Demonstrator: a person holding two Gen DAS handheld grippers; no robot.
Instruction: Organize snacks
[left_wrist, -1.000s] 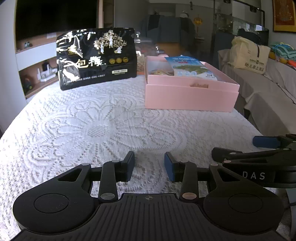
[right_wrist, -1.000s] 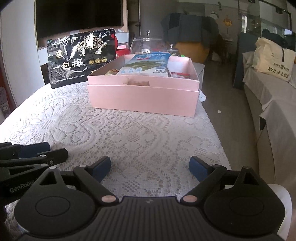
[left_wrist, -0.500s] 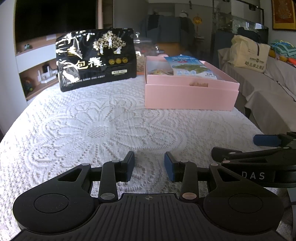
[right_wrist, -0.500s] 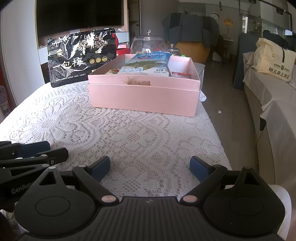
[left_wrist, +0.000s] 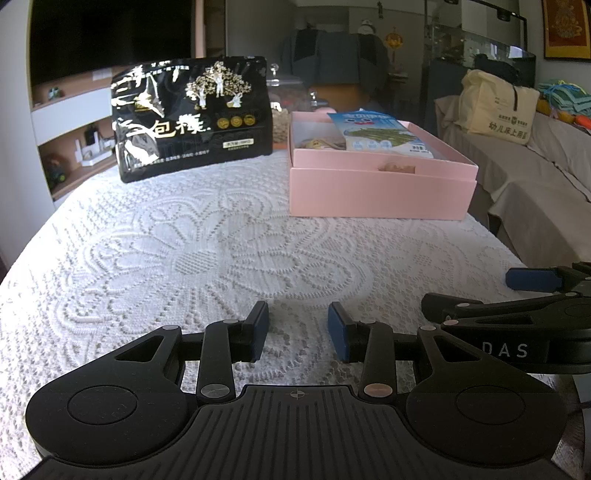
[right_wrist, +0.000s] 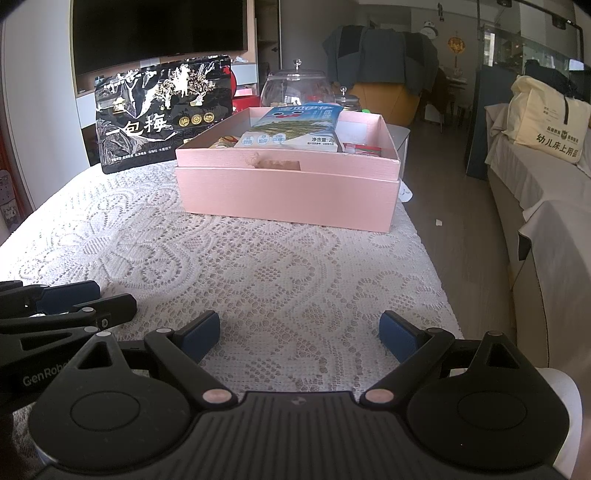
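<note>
A black snack bag (left_wrist: 192, 118) with gold print stands upright at the far left of the table; it also shows in the right wrist view (right_wrist: 162, 114). To its right sits an open pink box (left_wrist: 380, 192), seen too in the right wrist view (right_wrist: 288, 192), holding a blue and white snack pack (left_wrist: 380, 134) and smaller snacks. My left gripper (left_wrist: 298, 328) is open a little and empty, low over the lace cloth near the front. My right gripper (right_wrist: 299, 334) is wide open and empty, beside the left one.
A white lace cloth (left_wrist: 184, 258) covers the table. Glass jars (right_wrist: 295, 86) stand behind the box. A covered sofa (right_wrist: 546, 206) with a cream bag (right_wrist: 546, 118) lies to the right, across a strip of floor. A dark TV (right_wrist: 159, 33) hangs at the back left.
Both grippers have barely shifted; the views drift slightly. The bag, box and jaw openings stay the same.
</note>
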